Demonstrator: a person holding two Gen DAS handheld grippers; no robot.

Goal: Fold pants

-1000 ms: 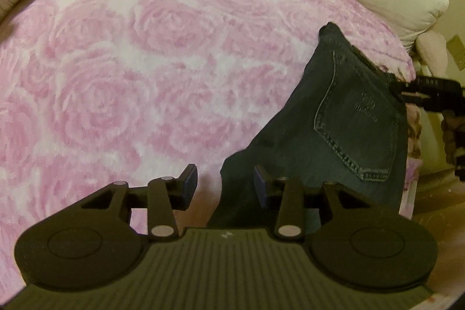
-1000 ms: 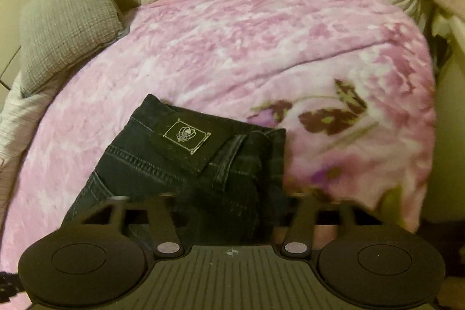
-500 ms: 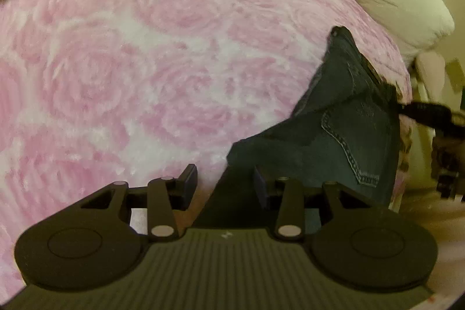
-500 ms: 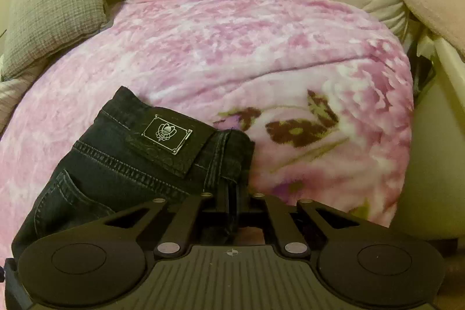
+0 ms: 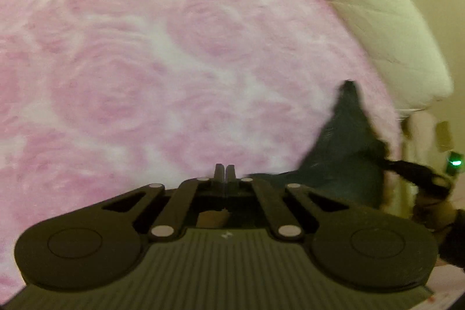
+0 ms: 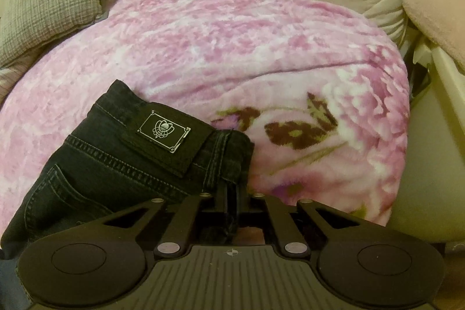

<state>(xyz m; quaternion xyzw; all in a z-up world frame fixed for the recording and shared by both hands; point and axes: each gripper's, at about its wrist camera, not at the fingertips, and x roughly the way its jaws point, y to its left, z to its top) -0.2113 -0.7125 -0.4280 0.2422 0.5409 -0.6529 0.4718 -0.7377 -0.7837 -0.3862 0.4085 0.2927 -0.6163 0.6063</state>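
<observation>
Dark denim pants point(image 6: 110, 164) lay on the pink rose blanket point(image 6: 232, 54), near its edge. Right tool point(image 6: 231, 193) was clamped on the waistband corner. Left tool point(image 5: 224, 173) had just closed, seemingly pinching the pants' edge, though blur left that uncertain.

left wrist: steep, close | right wrist: same | shared: pants point(image 6: 122, 164), blanket point(image 5: 145, 63)
</observation>
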